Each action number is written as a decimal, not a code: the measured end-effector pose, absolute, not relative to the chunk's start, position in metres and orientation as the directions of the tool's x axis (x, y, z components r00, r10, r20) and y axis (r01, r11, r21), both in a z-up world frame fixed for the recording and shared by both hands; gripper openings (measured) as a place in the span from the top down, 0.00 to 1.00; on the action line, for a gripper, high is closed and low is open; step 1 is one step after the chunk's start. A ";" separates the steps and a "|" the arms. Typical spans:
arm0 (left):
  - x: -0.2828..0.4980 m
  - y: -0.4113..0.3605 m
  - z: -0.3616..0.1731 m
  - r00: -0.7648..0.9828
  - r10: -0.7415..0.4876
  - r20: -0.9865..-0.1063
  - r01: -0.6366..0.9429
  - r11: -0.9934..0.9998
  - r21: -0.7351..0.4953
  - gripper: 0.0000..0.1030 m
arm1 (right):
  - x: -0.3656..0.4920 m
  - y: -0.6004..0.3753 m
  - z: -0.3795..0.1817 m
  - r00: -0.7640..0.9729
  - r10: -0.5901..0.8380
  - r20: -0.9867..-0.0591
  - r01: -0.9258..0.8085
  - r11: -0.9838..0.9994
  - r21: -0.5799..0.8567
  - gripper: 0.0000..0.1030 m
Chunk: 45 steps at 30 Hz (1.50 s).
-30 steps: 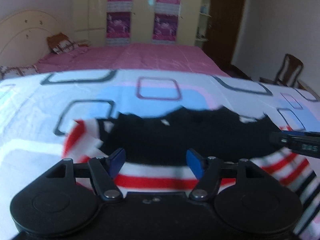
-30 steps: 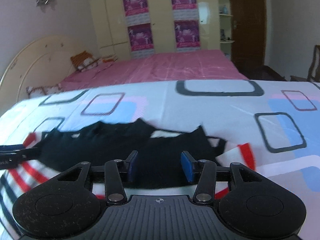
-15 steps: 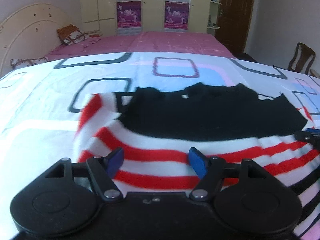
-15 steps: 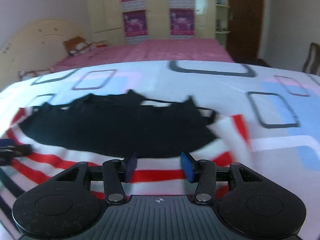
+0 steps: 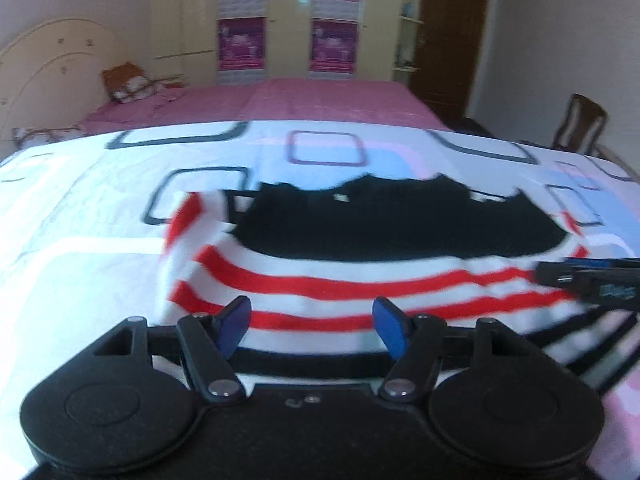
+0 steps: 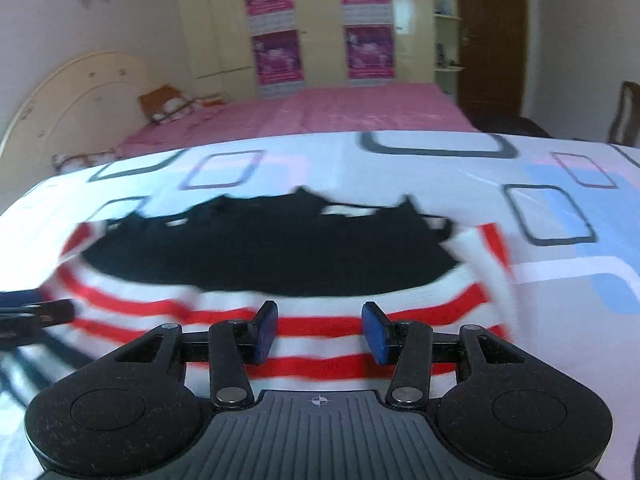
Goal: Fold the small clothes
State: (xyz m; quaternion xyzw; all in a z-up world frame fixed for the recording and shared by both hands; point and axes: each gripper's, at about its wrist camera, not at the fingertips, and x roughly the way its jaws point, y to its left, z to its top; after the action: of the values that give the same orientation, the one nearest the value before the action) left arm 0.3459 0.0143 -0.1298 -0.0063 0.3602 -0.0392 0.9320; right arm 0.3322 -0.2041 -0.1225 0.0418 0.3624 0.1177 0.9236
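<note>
A small garment, black at its far part and white with red and black stripes nearer me, lies spread flat on the patterned sheet. My left gripper hovers over the striped near-left part. Its jaws are closing, with only cloth lying below them and nothing pinched. My right gripper hangs open over the red stripes of the garment on its right side. The right gripper's tip enters the left wrist view from the right edge. The left gripper's tip shows at the left edge of the right wrist view.
Beyond the sheet lies a pink bed with a cushion and a cream headboard. A wardrobe with purple posters and a dark door stand at the back. A wooden chair is at the right.
Both grippers have drawn back from the black part toward the near striped hem, so more red and black stripes show. The garment itself has stayed flat.
</note>
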 end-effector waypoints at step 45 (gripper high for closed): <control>0.305 0.050 -0.155 0.689 -0.055 -0.722 0.059 0.998 -0.020 0.26 | 0.270 -0.181 -0.146 0.691 0.087 -0.717 -0.122 0.993 0.003 0.54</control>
State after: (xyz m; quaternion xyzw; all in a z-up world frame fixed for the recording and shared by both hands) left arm 0.3052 0.0501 -0.1552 0.0026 0.3929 -0.0310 0.9191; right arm 0.2700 -0.1814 -0.1462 -0.0224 0.3886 0.0570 0.9194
